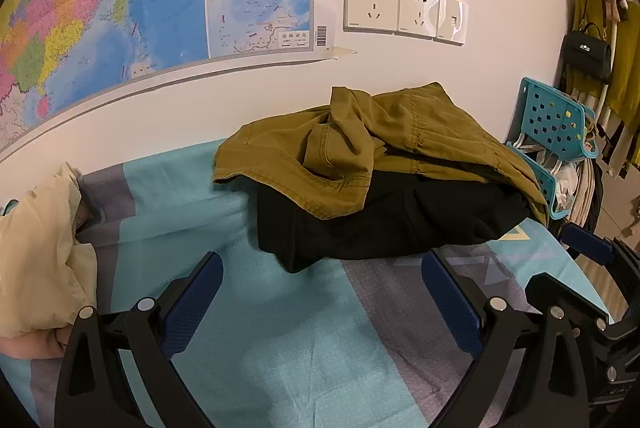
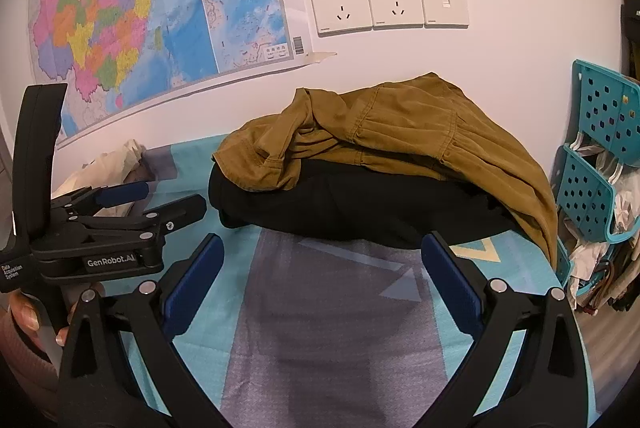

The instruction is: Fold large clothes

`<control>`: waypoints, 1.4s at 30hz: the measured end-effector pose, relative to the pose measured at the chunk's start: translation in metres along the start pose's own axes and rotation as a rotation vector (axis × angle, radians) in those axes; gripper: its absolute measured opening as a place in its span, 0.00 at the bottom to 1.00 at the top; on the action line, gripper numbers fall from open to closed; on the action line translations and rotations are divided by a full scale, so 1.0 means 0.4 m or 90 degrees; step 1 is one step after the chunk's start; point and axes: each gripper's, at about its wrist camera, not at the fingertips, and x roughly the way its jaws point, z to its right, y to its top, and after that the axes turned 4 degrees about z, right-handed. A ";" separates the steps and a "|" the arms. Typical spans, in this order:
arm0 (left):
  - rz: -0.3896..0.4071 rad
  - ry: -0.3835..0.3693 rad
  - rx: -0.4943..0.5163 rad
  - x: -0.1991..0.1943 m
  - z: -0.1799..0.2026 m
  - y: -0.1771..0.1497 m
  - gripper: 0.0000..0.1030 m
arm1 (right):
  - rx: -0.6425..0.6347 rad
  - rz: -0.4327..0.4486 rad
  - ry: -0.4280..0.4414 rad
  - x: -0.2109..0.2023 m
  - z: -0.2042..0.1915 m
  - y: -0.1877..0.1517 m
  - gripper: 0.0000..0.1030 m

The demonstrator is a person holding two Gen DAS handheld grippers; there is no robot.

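On the bed (image 1: 280,328), from the left wrist cam, I've got the left claw (image 1: 320,292) spread as wide as it goes w/ nothing between the pads, hovering over bare teal-and-grey sheet. Straight ahead lies the pile: an olive jacket (image 1: 380,148) crumpled on top of a black garment (image 1: 380,224), both pushed up near the wall under the map (image 1: 140,8) and sockets (image 1: 404,8). The pile's long axis runs left-right across my view; its near black edge sits just beyond the fingertips, apart from them, no contact. A cream pillow (image 1: 40,248) is off to the left, a teal rack (image 1: 556,124) at the pile's right end, and the right claw (image 1: 588,248) pokes in at the right edge. Switching to the right wrist cam: right claw (image 2: 320,292) equally wide open, empty, aimed at the middle of the same pile; the jacket (image 2: 400,132) drapes down over the black garment (image 2: 360,208) toward the rack (image 2: 596,164) side. Left claw (image 2: 160,200) shows at left, held by a hand (image 2: 28,312), jaws apart, nothing in them. My read: both claws are about equally near, left facing the pile's left part, right its centre-right, so the jacket prob. gets lifted off first w/ a grab at each end of that long axis.
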 end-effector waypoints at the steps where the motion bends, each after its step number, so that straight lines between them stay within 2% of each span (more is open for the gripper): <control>1: 0.000 0.001 0.002 0.000 0.001 -0.001 0.93 | 0.000 0.000 0.001 0.000 -0.001 0.000 0.95; 42: 0.009 -0.003 0.008 -0.012 0.016 0.002 0.93 | 0.007 0.005 0.004 -0.003 0.002 -0.005 0.95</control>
